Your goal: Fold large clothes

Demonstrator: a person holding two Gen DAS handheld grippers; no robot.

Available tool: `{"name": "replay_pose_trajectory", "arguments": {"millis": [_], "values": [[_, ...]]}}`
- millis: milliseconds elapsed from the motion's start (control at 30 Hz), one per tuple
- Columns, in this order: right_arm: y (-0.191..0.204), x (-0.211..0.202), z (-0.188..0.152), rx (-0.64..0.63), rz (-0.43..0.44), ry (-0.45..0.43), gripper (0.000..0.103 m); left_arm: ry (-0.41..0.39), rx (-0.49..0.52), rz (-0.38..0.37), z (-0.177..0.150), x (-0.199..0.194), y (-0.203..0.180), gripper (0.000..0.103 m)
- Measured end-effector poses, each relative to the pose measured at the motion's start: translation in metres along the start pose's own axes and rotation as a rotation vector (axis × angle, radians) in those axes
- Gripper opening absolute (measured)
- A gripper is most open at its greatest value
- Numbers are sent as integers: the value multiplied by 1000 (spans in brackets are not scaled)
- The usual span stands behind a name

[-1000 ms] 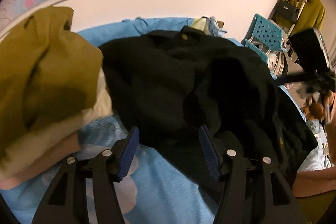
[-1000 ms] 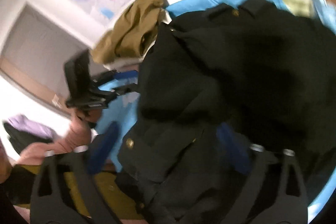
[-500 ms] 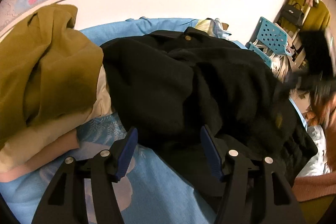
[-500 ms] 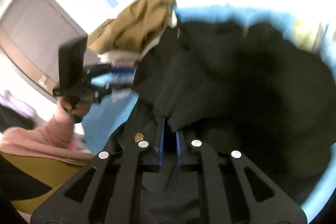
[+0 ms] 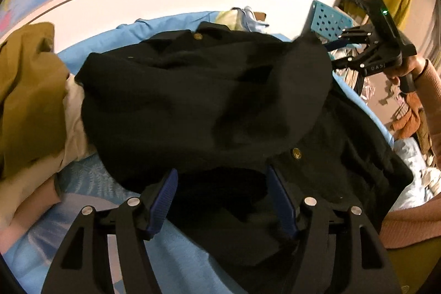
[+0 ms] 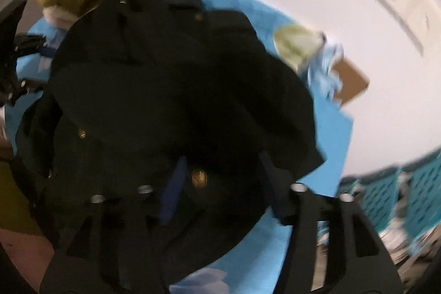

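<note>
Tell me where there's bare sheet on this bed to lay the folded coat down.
Little is bare. One patch of blue sheet lies in the near left corner, between the black coat and the olive clothes pile. A second strip borders the coat's far-right edge, beside the cardboard. The middle is covered by the coat.

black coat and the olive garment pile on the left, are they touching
Touching. In the left wrist view the black coat lies with its left edge against the cream lining of the olive garment pile, with no blue sheet visible between them.
</note>
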State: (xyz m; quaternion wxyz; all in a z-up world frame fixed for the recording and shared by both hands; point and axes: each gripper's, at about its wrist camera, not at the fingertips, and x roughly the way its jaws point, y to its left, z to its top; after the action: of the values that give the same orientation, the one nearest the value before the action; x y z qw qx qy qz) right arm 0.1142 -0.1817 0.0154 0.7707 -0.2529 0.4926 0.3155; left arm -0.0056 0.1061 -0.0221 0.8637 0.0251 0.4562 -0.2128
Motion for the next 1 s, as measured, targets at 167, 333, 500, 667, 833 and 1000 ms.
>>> {"name": "replay_pose_trajectory", "arguments": {"millis": [167, 333, 500, 667, 833, 1000], "values": [[-23, -14, -36, 203, 126, -161, 85, -59, -9, -21, 6, -17, 8, 64], [-41, -16, -49, 371, 242, -312, 94, -210, -22, 8, 30, -61, 28, 71], [-43, 14, -29, 430, 289, -331, 95, -107, -22, 171, 57, -26, 43, 72], [-29, 19, -18, 359, 351, -285, 18, 72, 35, 269, 57, 40, 46, 71], [-39, -43, -20, 337, 331, -369, 17, 5, 19, 276, 63, 36, 48, 9], [-73, -65, -27, 412, 249, -370, 17, -169, -106, 303, 88, 0, 67, 4]]}}
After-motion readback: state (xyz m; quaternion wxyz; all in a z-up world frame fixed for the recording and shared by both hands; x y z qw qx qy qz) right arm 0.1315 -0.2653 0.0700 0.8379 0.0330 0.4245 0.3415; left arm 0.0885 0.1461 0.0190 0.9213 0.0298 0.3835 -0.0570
